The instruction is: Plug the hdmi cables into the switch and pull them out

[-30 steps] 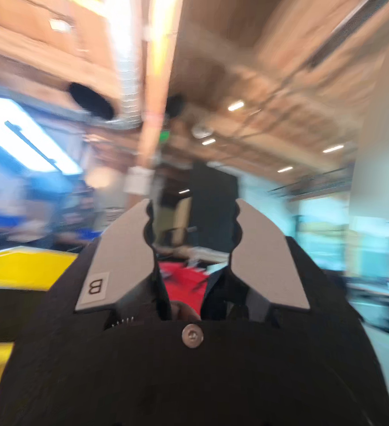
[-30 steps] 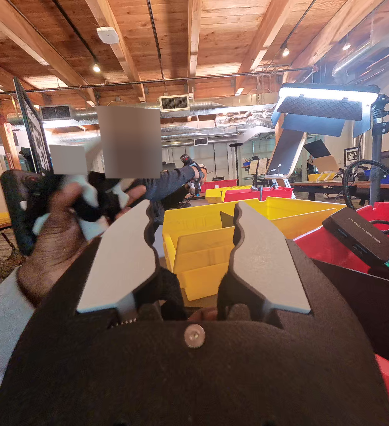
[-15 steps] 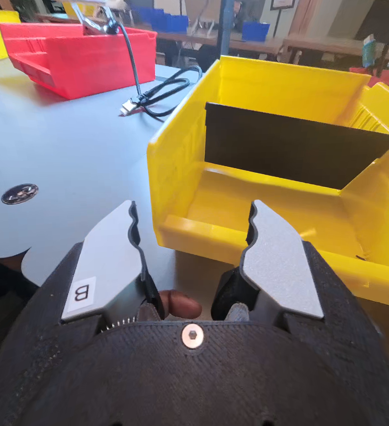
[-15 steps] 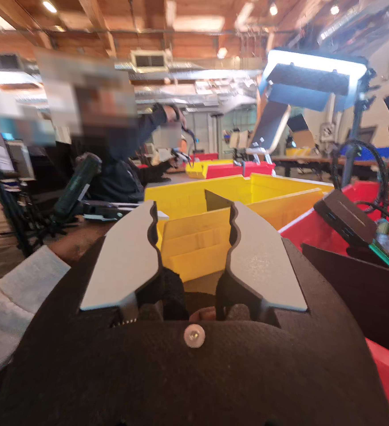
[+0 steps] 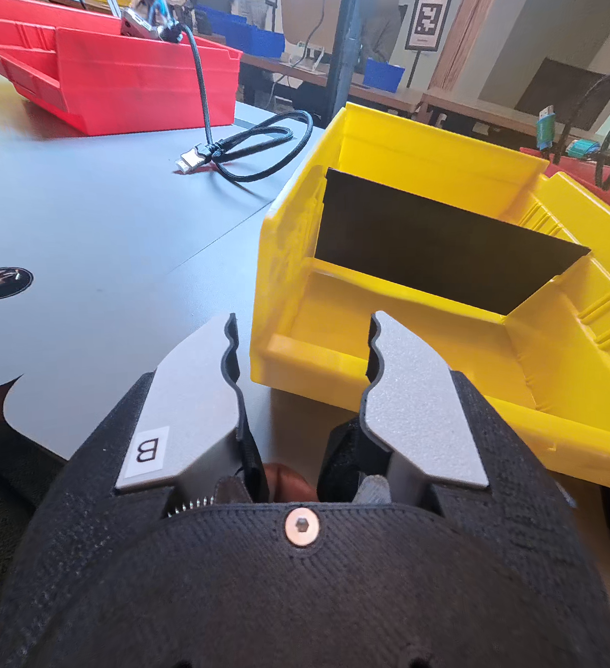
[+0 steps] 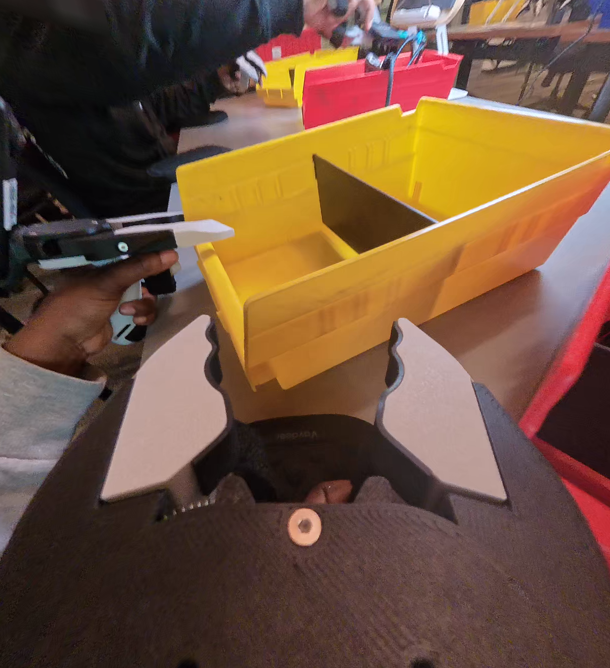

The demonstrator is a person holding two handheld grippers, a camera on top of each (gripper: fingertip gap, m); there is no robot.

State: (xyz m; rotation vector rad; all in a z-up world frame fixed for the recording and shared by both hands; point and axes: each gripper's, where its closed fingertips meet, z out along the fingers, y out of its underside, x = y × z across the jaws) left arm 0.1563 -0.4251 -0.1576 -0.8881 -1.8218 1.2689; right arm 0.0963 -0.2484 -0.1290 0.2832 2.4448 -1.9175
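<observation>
Hovering at the near end of the yellow plastic bin [image 5: 422,365] with its black divider, both the left hand-held gripper [image 5: 301,318] and right hand-held gripper [image 6: 303,323] are spread, holding nothing. Black braided hdmi cable [image 5: 260,144] lies on the grey surface [image 5: 97,224] around 11 o'clock.

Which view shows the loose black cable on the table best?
The left wrist view: the black cable lies looped on the grey table, its metal plug clear. The right wrist view does not show it on the table.

Cable [image 5: 260,148] on table [image 5: 97,224], left of bin [image 5: 422,151]
</observation>
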